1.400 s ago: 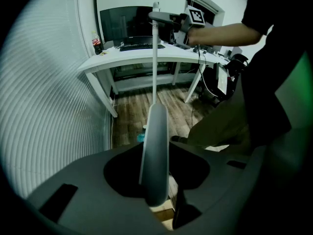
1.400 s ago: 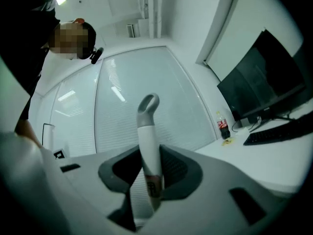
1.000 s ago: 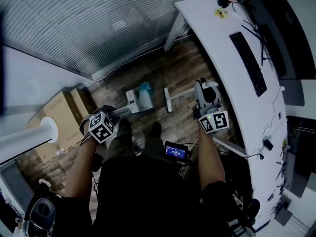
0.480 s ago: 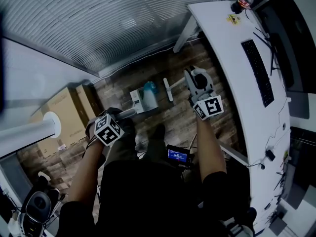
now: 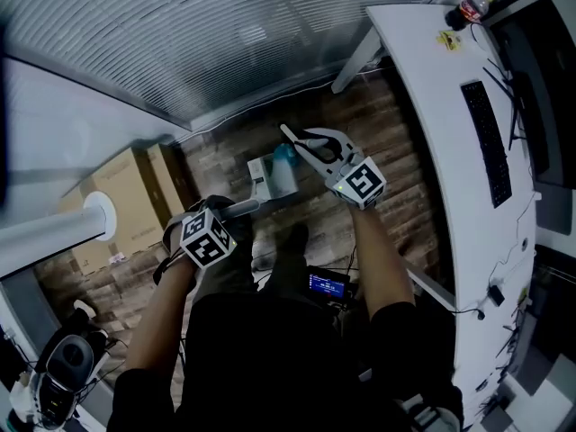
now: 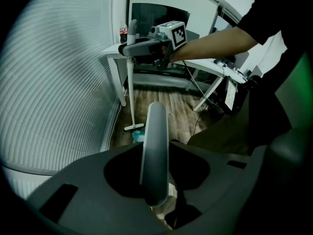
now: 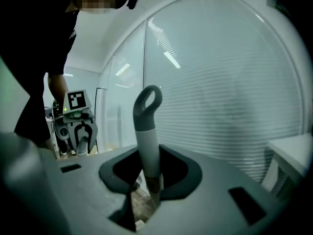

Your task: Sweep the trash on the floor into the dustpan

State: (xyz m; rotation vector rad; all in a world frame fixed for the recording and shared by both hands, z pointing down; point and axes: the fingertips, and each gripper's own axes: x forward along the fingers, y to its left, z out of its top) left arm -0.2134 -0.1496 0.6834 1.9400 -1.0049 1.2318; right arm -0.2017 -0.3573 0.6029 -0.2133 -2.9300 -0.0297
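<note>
My left gripper (image 5: 220, 223) is shut on the grey handle (image 6: 154, 146) of a white dustpan (image 5: 264, 176), which rests on the wooden floor. A piece of blue trash (image 5: 286, 157) lies right by the pan's far side. My right gripper (image 5: 324, 147) is shut on the broom's stick (image 6: 129, 87), high up near its grey looped end (image 7: 146, 106). In the left gripper view the stick hangs nearly upright, and the white broom head (image 6: 133, 127) sits on the floor beside the blue trash (image 6: 138, 136). In the head view the right gripper hovers over the dustpan area.
A long white desk (image 5: 432, 106) runs down the right, with a keyboard (image 5: 486, 142) and a bottle (image 5: 472, 9) on it. Its legs (image 6: 208, 89) stand on the floor nearby. Cardboard boxes (image 5: 126, 196) sit at the left. A glass wall with blinds (image 5: 225, 34) closes off the far side.
My right gripper has swung left across the floor with the broom, from beside the desk to over the dustpan and blue trash. The left gripper and dustpan kept their place.
</note>
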